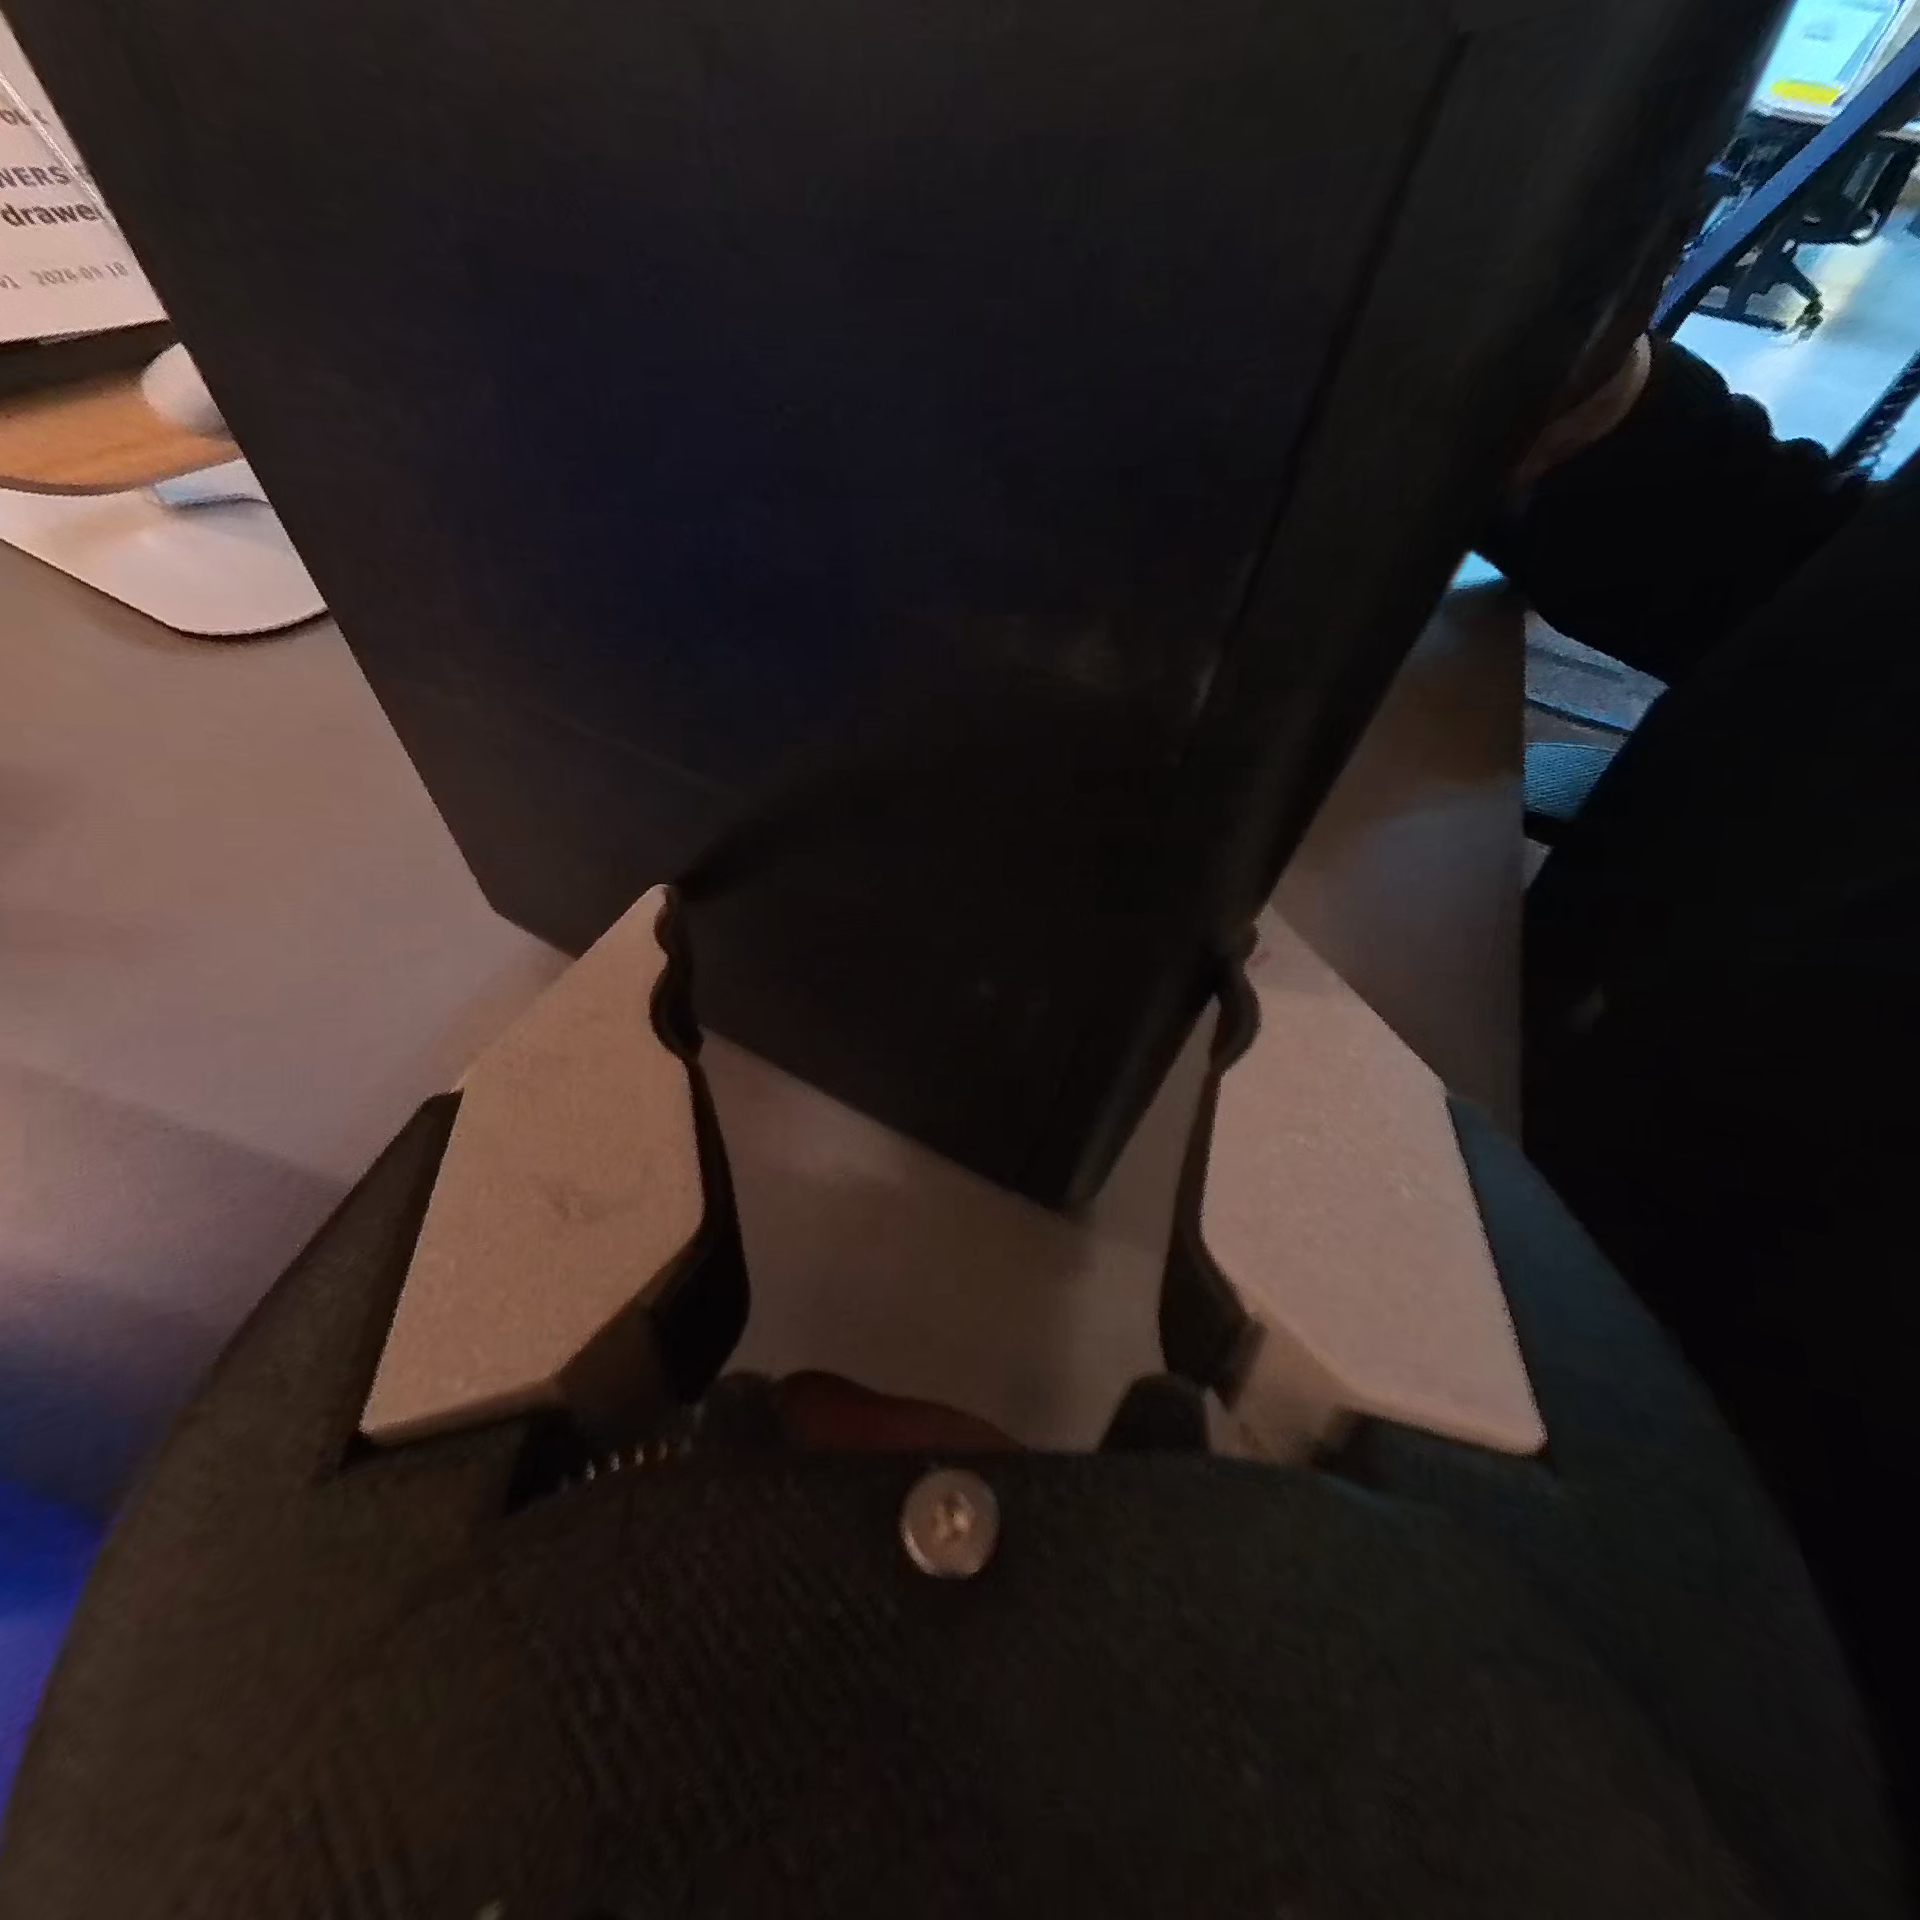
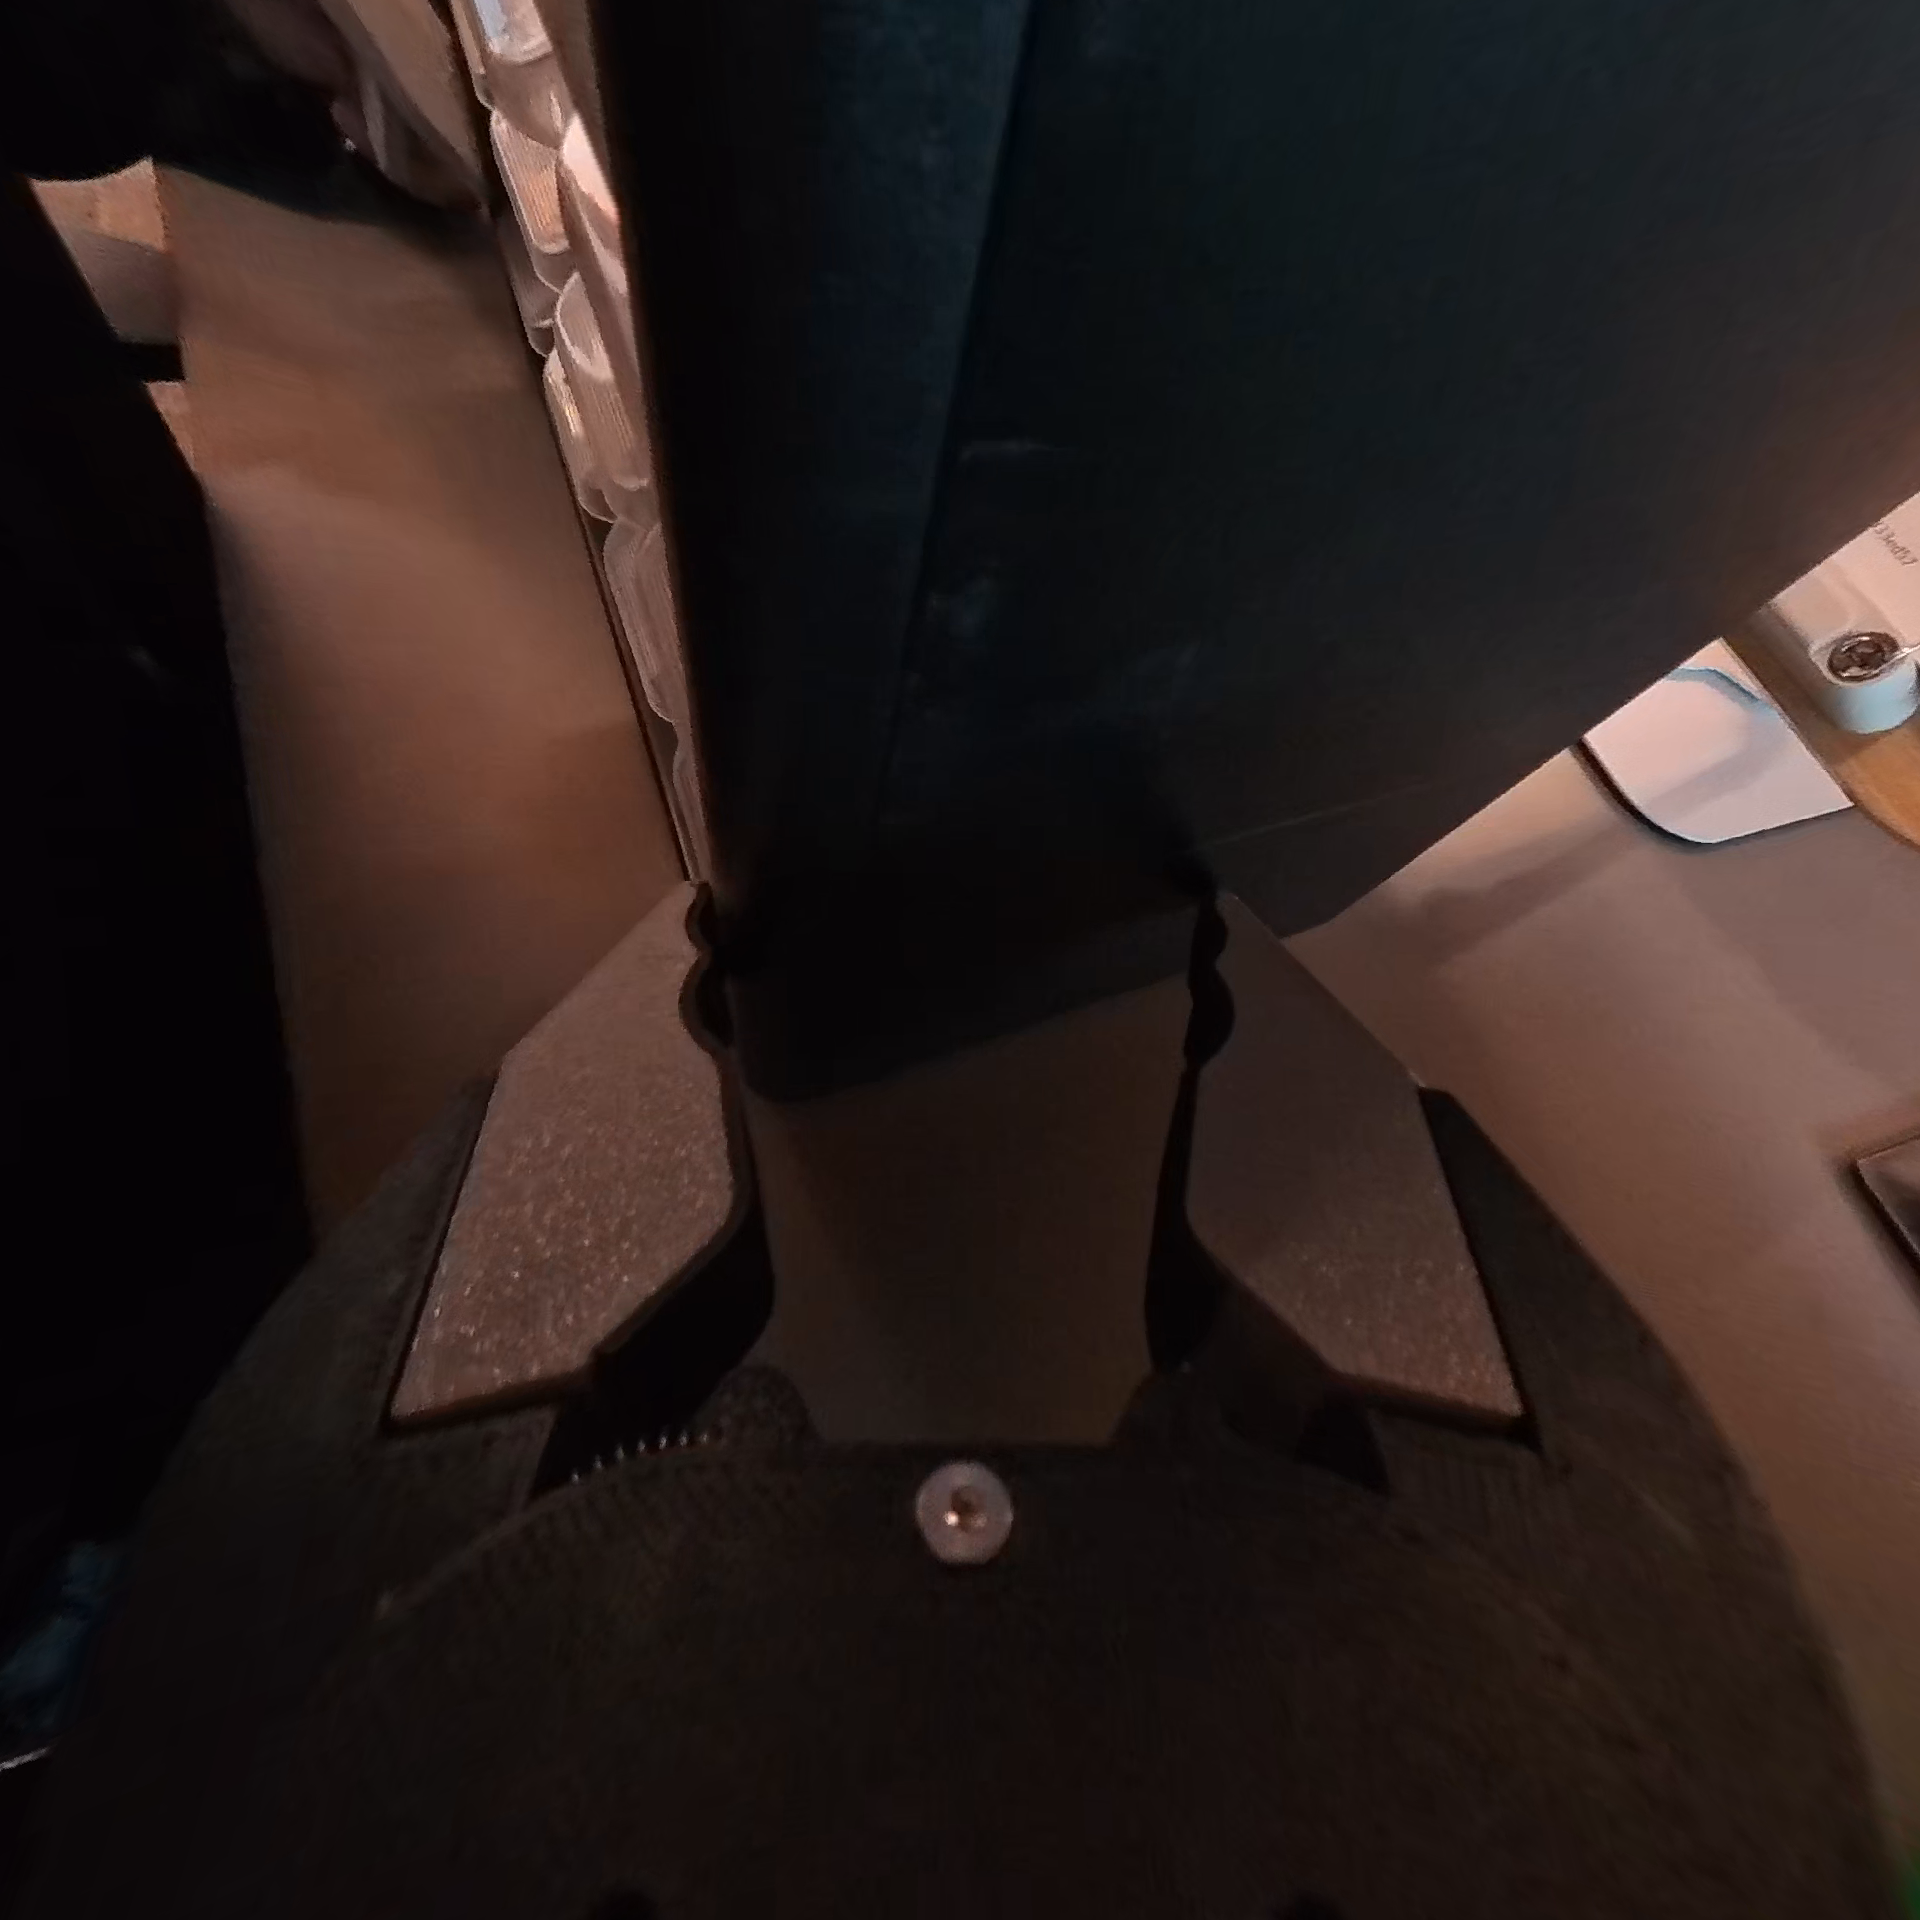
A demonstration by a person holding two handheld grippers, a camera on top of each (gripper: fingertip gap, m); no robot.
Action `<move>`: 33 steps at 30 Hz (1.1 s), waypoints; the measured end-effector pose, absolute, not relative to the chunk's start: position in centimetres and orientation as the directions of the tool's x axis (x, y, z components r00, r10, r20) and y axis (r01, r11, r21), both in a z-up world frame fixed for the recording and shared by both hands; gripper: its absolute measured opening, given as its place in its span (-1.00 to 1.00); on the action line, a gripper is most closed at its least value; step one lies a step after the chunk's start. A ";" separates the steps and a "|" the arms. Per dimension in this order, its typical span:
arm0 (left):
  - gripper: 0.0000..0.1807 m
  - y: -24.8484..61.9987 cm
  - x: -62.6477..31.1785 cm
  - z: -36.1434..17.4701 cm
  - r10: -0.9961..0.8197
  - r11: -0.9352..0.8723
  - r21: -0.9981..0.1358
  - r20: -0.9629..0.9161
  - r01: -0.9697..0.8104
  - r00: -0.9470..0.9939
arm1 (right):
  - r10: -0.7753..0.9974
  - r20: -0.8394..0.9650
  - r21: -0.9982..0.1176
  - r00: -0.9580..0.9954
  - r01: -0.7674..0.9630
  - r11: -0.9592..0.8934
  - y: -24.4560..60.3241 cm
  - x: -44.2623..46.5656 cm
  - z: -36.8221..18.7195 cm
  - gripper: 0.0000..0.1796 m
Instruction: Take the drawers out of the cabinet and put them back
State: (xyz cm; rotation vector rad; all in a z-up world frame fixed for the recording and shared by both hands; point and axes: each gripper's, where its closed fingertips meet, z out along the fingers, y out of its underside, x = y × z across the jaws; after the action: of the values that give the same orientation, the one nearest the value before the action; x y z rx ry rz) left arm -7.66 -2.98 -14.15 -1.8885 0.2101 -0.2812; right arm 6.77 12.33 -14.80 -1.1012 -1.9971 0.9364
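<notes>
A large black drawer (image 1: pixel 727 416) fills the upper part of both wrist views and hangs over the grey-brown table (image 1: pixel 208 883). My left gripper (image 1: pixel 951 956) is shut on one lower end of it, with a bottom corner of the drawer sitting between the fingers. My right gripper (image 2: pixel 956 945) is shut on another end of the same drawer (image 2: pixel 1351 416), its fingers pressed against both sides of a narrow wall. The cabinet is not clearly in view.
A white stand base with a wooden board (image 1: pixel 208 561) and a printed sheet (image 1: pixel 52 208) lie at the left. A person's dark sleeve (image 1: pixel 1714 468) is at the right. The right wrist view shows a clear ribbed strip (image 2: pixel 582 416) and a white base (image 2: pixel 1714 769).
</notes>
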 end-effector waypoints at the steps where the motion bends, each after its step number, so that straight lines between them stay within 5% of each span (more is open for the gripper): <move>1: 0.11 -2.9 -7.7 -14.1 -0.283 -0.326 -0.945 0.088 -0.010 0.955 | 0.881 0.206 -0.825 -0.426 0.409 0.391 12.4 6.7 -14.8 -0.01; 33: 0.20 0.0 -8.9 -13.9 -0.175 -0.323 -0.946 0.088 0.027 0.981 | 0.904 0.251 -0.840 -0.347 0.386 0.381 14.1 5.0 -15.1 0.04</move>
State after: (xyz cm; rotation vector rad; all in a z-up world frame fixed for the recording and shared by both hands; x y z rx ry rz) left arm -8.93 -0.03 -13.89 -1.8900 0.1071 -0.2042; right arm 4.96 14.05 -15.07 -1.1123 -1.9049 0.8923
